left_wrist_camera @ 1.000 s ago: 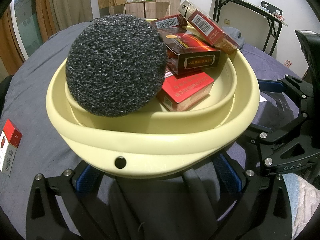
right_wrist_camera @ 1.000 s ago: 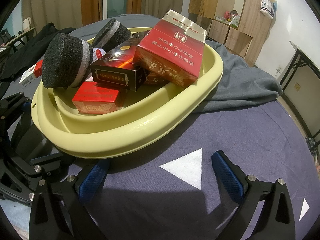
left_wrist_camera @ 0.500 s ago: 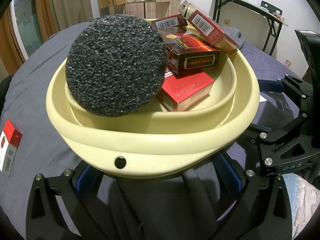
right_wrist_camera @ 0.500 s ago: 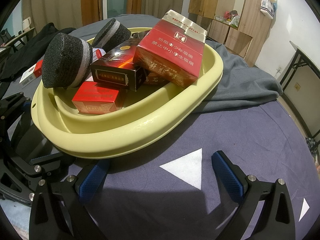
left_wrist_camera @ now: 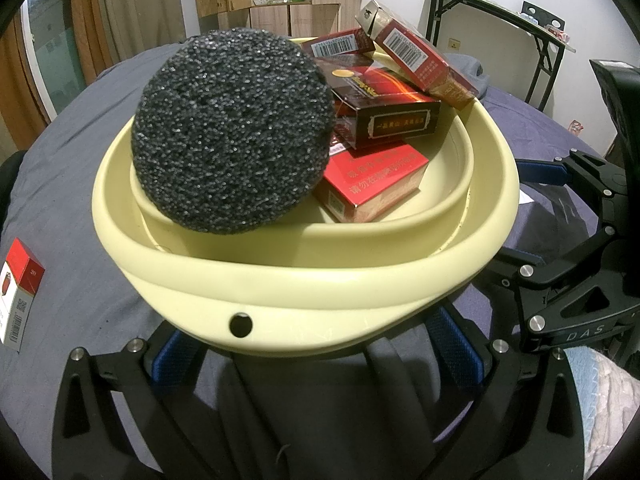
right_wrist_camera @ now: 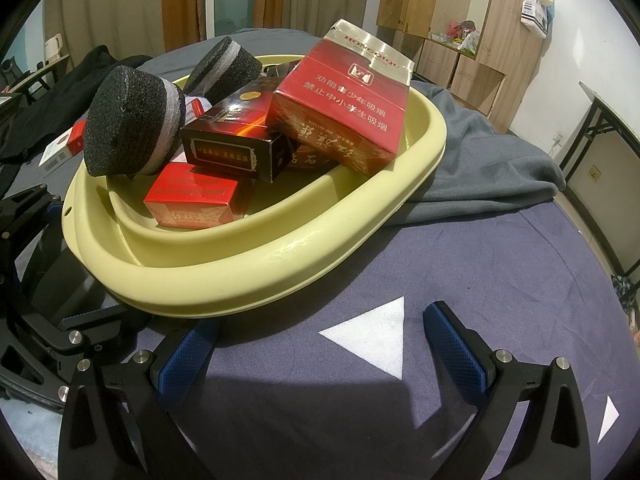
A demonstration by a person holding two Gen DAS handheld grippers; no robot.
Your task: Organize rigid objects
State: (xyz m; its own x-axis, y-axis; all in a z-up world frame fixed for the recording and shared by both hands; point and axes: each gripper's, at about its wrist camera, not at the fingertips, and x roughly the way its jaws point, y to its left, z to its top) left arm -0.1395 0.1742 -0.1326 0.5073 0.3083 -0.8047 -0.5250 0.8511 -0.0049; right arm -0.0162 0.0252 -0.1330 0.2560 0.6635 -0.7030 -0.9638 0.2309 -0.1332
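Observation:
A pale yellow basin point(left_wrist_camera: 320, 292) point(right_wrist_camera: 224, 280) sits on a dark blue cloth. It holds several red and dark cigarette boxes point(left_wrist_camera: 372, 184) point(right_wrist_camera: 344, 100) and two black foam pucks point(left_wrist_camera: 232, 132) point(right_wrist_camera: 132, 128) point(right_wrist_camera: 222, 70). My left gripper point(left_wrist_camera: 316, 340) is open, its blue pads on either side of the basin's near rim, tips hidden under it. My right gripper point(right_wrist_camera: 320, 344) is open and empty just in front of the basin's side, over a white triangle mark point(right_wrist_camera: 372, 332).
A red and white cigarette box point(left_wrist_camera: 18, 300) point(right_wrist_camera: 60, 148) lies on the cloth outside the basin. A grey garment point(right_wrist_camera: 480, 168) lies behind the basin. A folding table point(left_wrist_camera: 500, 20) and wooden cabinets point(right_wrist_camera: 440, 20) stand beyond.

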